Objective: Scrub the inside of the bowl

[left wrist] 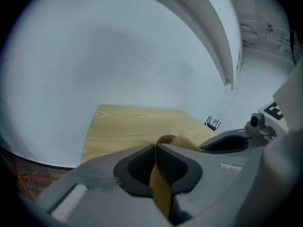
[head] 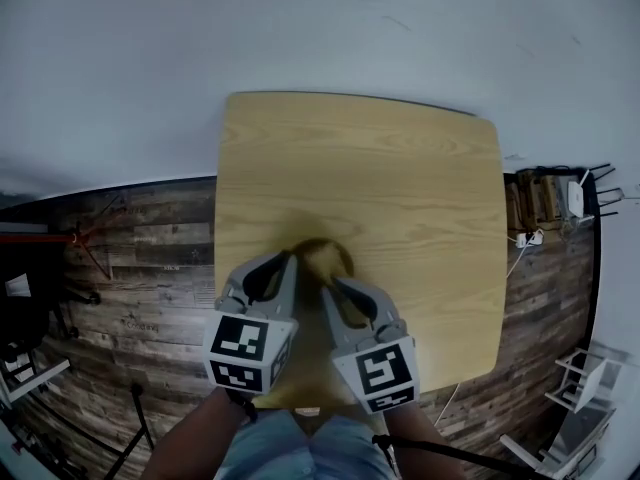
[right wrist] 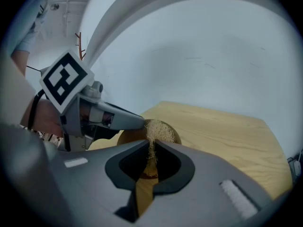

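A small wooden bowl (head: pixel 337 252) sits near the front of the light wooden table (head: pixel 400 168). My left gripper (head: pixel 292 259) is shut on the bowl's near-left rim; in the left gripper view the thin brown wall of the bowl (left wrist: pixel 161 183) runs between the jaws of the left gripper (left wrist: pixel 156 148). My right gripper (head: pixel 328 290) is shut on a tan fibrous scrubber (right wrist: pixel 159 130), which it holds inside the bowl (right wrist: pixel 127 135). The scrubber (left wrist: pixel 184 140) also shows just past the rim. The right gripper (right wrist: pixel 152 145) sits close beside the left gripper (right wrist: pixel 113 119).
The table's front edge lies just below the grippers, with the person's jeans (head: pixel 290 448) under it. Dark plank floor (head: pixel 140 258) surrounds the table. A power strip with cables (head: pixel 528 238) and a rack (head: pixel 560 198) stand at the right. A white wall (head: pixel 300 28) lies behind.
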`<control>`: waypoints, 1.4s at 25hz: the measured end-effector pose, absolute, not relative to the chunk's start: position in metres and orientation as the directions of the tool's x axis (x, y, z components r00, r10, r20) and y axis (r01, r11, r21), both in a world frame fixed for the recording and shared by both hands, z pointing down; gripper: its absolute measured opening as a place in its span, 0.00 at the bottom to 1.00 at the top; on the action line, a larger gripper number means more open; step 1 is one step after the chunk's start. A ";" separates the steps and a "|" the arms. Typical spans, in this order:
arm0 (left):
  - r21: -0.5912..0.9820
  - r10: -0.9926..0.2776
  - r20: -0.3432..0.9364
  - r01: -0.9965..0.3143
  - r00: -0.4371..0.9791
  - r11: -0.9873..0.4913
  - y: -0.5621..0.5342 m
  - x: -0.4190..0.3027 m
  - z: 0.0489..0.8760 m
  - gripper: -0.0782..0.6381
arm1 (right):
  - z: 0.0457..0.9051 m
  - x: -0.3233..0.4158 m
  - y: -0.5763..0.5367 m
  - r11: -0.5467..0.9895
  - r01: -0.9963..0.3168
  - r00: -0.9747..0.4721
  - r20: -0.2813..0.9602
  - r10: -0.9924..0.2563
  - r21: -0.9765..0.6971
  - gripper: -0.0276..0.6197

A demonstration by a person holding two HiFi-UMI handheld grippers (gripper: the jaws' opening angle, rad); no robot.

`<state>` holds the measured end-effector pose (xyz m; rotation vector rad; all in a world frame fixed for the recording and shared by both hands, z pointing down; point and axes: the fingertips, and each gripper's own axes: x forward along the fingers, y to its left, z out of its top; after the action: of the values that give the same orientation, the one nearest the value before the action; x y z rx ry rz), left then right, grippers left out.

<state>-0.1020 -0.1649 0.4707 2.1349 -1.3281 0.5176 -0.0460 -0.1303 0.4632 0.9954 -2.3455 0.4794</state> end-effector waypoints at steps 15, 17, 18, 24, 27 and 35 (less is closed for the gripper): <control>0.136 -0.672 0.605 -0.886 0.428 -0.443 -0.166 -0.073 0.459 0.15 | 0.486 -0.049 -0.123 0.791 -0.526 -0.749 0.611 -0.257 -0.312 0.09; 0.127 -0.674 0.610 -0.891 0.417 -0.437 -0.166 -0.073 0.459 0.15 | 0.485 -0.052 -0.118 0.813 -0.477 -0.771 0.604 -0.204 -0.333 0.08; 0.123 -0.675 0.612 -0.893 0.412 -0.434 -0.166 -0.074 0.459 0.15 | 0.484 -0.054 -0.115 0.823 -0.453 -0.780 0.600 -0.178 -0.344 0.08; 0.145 -0.662 0.633 -0.902 0.401 -0.407 -0.158 -0.077 0.464 0.15 | 0.478 -0.055 -0.098 0.854 -0.342 -0.806 0.589 -0.052 -0.392 0.08; 0.147 -0.668 0.630 -0.905 0.397 -0.399 -0.157 -0.076 0.463 0.15 | 0.472 -0.051 -0.094 0.862 -0.315 -0.809 0.587 -0.025 -0.397 0.08; 0.067 -0.686 0.628 -0.903 0.368 -0.424 -0.160 -0.074 0.459 0.15 | 0.458 -0.038 -0.085 0.881 -0.284 -0.809 0.588 -0.009 -0.377 0.08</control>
<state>-0.0738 -0.1601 0.4592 2.2330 -1.3820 0.7375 -0.0377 -0.0847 0.4576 0.2113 -2.4505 0.6112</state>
